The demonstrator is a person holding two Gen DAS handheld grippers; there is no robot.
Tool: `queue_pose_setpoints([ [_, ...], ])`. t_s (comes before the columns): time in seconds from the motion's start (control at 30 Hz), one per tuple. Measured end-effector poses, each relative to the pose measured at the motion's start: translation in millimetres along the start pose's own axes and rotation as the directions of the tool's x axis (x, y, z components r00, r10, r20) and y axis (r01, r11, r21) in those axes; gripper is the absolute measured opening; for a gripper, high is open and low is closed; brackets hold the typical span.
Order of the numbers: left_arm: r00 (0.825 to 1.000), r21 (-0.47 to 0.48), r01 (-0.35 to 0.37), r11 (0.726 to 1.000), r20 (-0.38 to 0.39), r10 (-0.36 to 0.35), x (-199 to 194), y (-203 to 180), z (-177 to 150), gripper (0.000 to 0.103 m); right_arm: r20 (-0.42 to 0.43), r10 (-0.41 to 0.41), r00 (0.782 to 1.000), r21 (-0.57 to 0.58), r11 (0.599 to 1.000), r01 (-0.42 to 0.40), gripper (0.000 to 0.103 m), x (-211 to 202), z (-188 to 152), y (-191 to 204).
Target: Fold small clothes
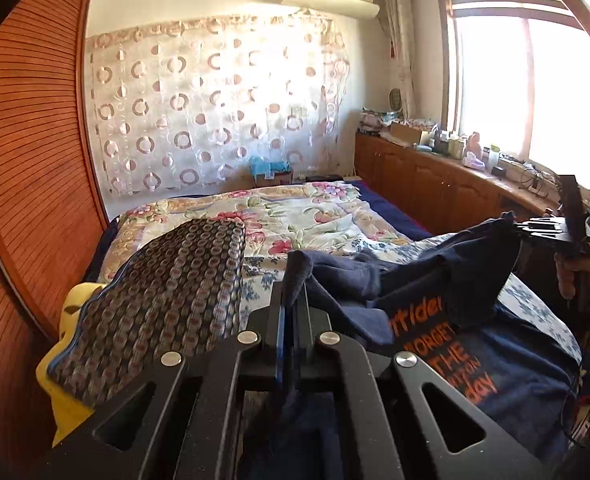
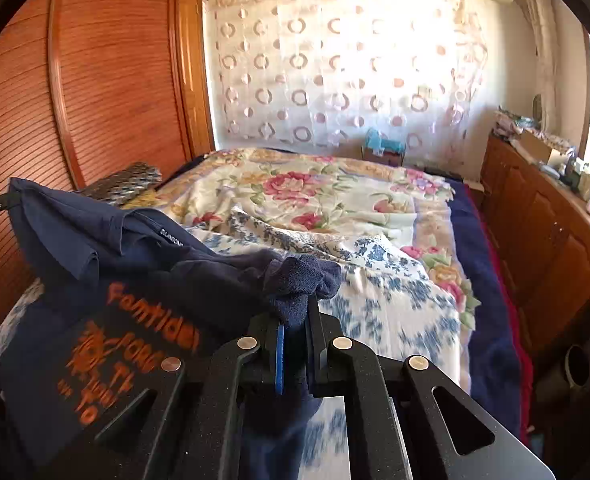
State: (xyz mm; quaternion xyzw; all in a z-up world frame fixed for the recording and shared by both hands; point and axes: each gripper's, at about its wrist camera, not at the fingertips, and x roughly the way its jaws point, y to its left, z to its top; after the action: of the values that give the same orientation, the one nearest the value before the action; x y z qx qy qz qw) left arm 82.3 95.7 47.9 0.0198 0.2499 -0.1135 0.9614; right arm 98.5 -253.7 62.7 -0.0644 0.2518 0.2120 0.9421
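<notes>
A: Both the left gripper (image 1: pixel 293 300) and right gripper (image 2: pixel 295 316) have jaws clamped on the navy shirt (image 1: pixel 455 320), lifted at lower centre above the bed (image 2: pixel 335 200).

B: Thin pinches; uneven pulling could slip a corner, skewing the fold.

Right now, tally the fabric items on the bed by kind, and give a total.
Navy T-shirt with orange print: 1
Dark patterned cushion: 1
Floral quilt: 1
Blue-and-white floral sheet: 1
Total: 4

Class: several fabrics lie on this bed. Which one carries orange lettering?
The navy T-shirt, pinched by both the left gripper and the right gripper. The floral bedspread and brown patterned cloth show no text.
</notes>
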Motion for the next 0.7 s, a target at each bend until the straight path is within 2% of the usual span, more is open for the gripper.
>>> queue_pose_setpoints([
  [0.17, 1.000, -0.040, -0.020, 0.999, 0.003, 0.021, -41.2, 8.6, -40.2, 0.004, 0.002, -0.001, 1.000, -0.002, 1.000, 0.001, 0.007, -66.2, -50.6, 10.6],
  [0.3, 1.000, -0.109, -0.012, 0.994, -0.020, 0.010, -66.8, 18.0, -77.3, 0.004, -0.024, 0.016, 1.000, 0.027, 1.000, -0.016, 0.007, -111.4, -95.6, 16.2],
  [0.43, 0.999, -0.131, -0.025, 0.991, -0.043, 0.020, -86.5, 19.0, -105.0, 0.004, -0.062, 0.024, 0.998, 0.026, 0.999, -0.023, 0.007, -151.0, -126.3, 26.0],
  [0.6, 0.996, -0.167, -0.057, 0.984, -0.071, 0.045, -101.1, 22.2, -124.6, 0.004, -0.061, 0.050, 0.997, 0.038, 0.998, -0.048, 0.007, -192.1, -134.7, 34.3],
  [0.7, 0.993, -0.183, -0.057, 0.981, -0.109, 0.038, -92.6, 24.2, -136.2, 0.004, -0.087, 0.051, 0.995, 0.055, 0.997, -0.047, 0.007, -190.4, -132.8, 34.3],
])
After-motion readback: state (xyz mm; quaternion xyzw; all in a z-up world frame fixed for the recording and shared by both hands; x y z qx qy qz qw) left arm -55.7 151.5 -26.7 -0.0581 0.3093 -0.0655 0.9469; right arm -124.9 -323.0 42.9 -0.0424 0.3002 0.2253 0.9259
